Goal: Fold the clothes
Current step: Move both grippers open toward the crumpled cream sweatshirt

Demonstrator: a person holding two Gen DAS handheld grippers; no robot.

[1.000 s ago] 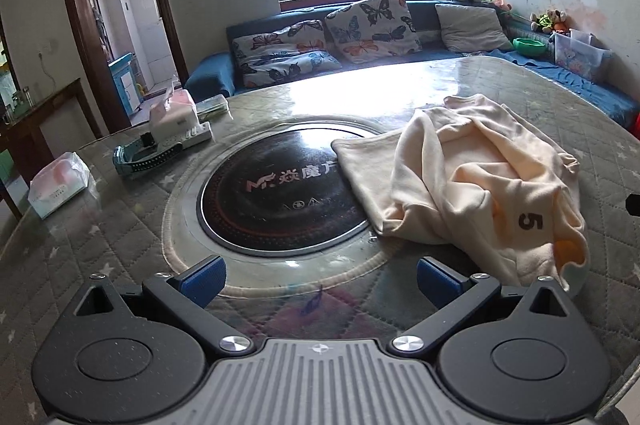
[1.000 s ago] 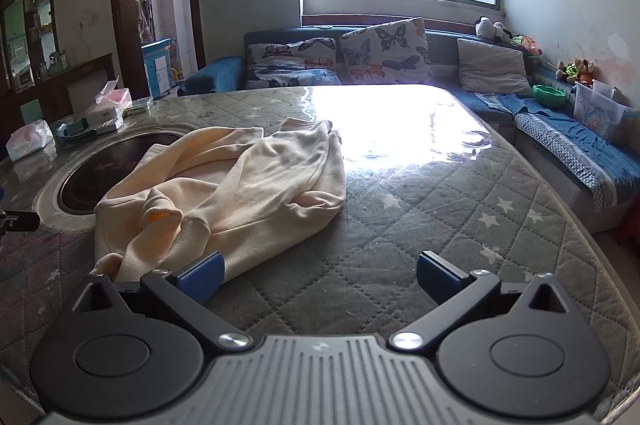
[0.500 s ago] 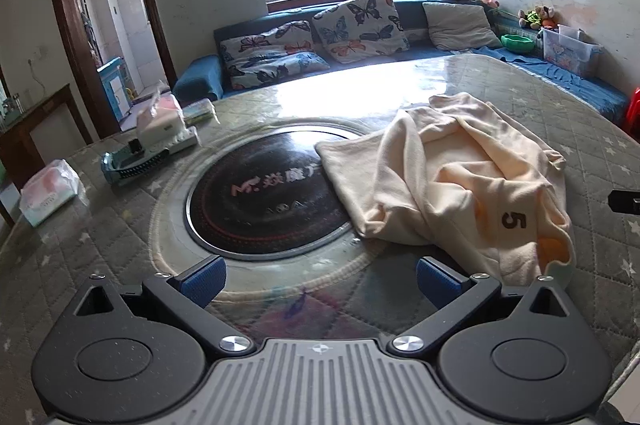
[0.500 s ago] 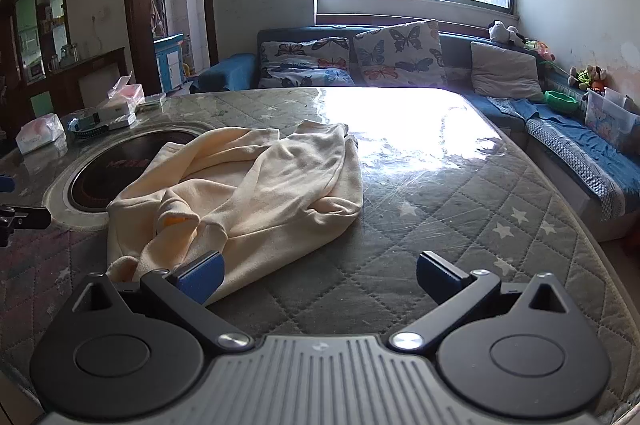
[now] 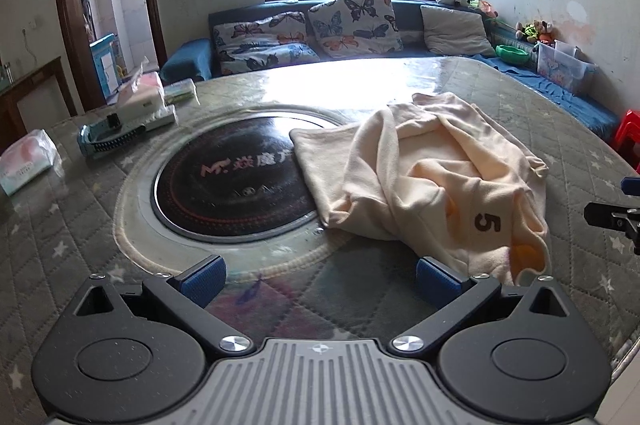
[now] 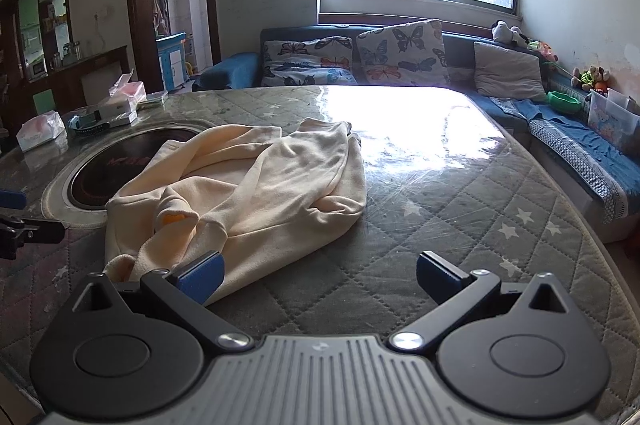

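On quilted grey star-print table top (image 5: 520,97) under clear glossy cover: crumpled cream fleece garment (image 5: 432,181) w/ black "5" print, unfolded, lying in a heap. Its left edge overlaps round black inset hob plate (image 5: 224,185) at table centre; rest sits on the quilted part.

Left gripper (image 5: 320,275): blue-padded jaws spread wide, nothing between them, hovering over near table edge. Garment is fwd-right of it; near corner of the cloth just beside the right pad, contact can't tell.

Right gripper (image 6: 320,273): also wide open, holding nothing. Garment (image 6: 248,185) fwd-left; left pad overlaps cloth's near hem in view, touching or above it unclear.

Far left of table: tissue packs (image 5: 28,161) + pale-blue tray (image 5: 108,141). Behind: blue sofa (image 6: 448,45) w/ butterfly-print cushions (image 6: 400,53).
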